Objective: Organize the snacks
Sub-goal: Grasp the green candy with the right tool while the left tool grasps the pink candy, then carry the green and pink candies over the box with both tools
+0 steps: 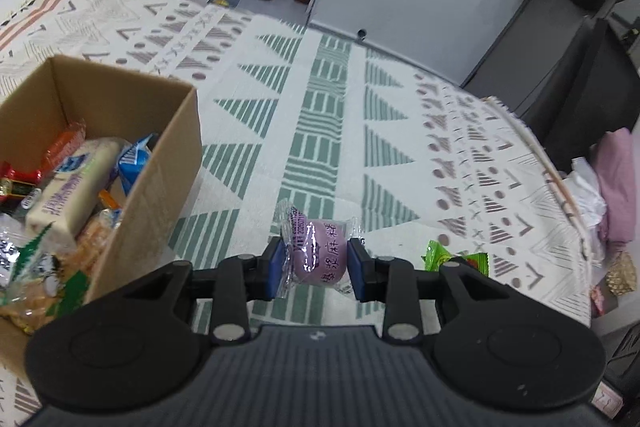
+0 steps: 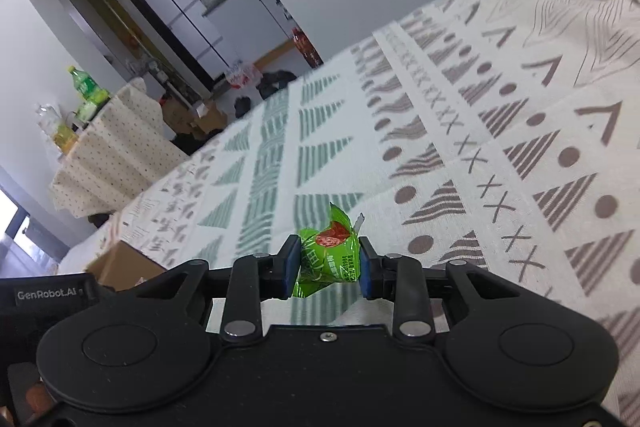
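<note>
Left wrist view: left gripper (image 1: 316, 263), blue pads clamped on a purple wrapped candy (image 1: 318, 253) (clear film, dark printed characters), held above the patterned cloth (image 1: 320, 115). Cardboard box (image 1: 160, 163) at the left of the frame, open-topped, standing on the cloth and filled with assorted snack packets; a cream bar-shaped packet (image 1: 72, 187) lies uppermost, a blue-and-white packet (image 1: 134, 163) beside it against the box wall. Green wrapped snack (image 1: 434, 255) visible at the right, just beyond the gripper's right finger.

Right wrist view: right gripper (image 2: 330, 263), jaws closed on the green wrapped snack (image 2: 330, 259) (red motif on the front), which is off the cloth (image 2: 480, 147). Corner of the cardboard box (image 2: 124, 263) shows at lower left.
</note>
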The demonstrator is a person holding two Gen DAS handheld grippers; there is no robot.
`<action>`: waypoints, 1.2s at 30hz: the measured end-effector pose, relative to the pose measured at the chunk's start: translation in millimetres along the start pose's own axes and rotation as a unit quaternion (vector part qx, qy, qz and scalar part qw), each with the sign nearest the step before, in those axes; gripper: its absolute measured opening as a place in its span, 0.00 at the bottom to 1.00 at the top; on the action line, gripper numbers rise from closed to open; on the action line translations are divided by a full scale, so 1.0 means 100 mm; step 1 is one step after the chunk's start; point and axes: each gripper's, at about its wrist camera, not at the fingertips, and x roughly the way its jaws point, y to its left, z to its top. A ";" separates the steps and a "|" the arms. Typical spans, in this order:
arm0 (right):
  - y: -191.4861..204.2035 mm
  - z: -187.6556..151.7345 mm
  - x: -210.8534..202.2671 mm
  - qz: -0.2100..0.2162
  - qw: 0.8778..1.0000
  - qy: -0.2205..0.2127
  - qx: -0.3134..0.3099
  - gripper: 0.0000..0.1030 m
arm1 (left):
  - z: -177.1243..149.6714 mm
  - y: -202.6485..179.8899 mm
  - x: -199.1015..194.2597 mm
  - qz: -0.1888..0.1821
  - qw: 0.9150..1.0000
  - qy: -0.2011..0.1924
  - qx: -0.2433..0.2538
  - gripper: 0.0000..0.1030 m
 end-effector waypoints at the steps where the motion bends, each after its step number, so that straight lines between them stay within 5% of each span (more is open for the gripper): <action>1: 0.02 -0.01 -0.05 0.001 1.000 -0.003 0.003 0.29 | 0.00 0.00 -0.06 -0.002 1.000 -0.005 0.002 0.32; 19: 0.65 -0.26 -0.89 -0.011 0.999 -0.038 -0.018 0.29 | -0.03 0.16 -0.99 -0.042 0.997 -0.066 -0.002 0.32; 36: 1.37 -0.28 -1.07 0.002 0.996 -0.054 -0.072 0.29 | 0.20 0.76 -1.59 -0.049 0.991 -0.112 -0.053 0.32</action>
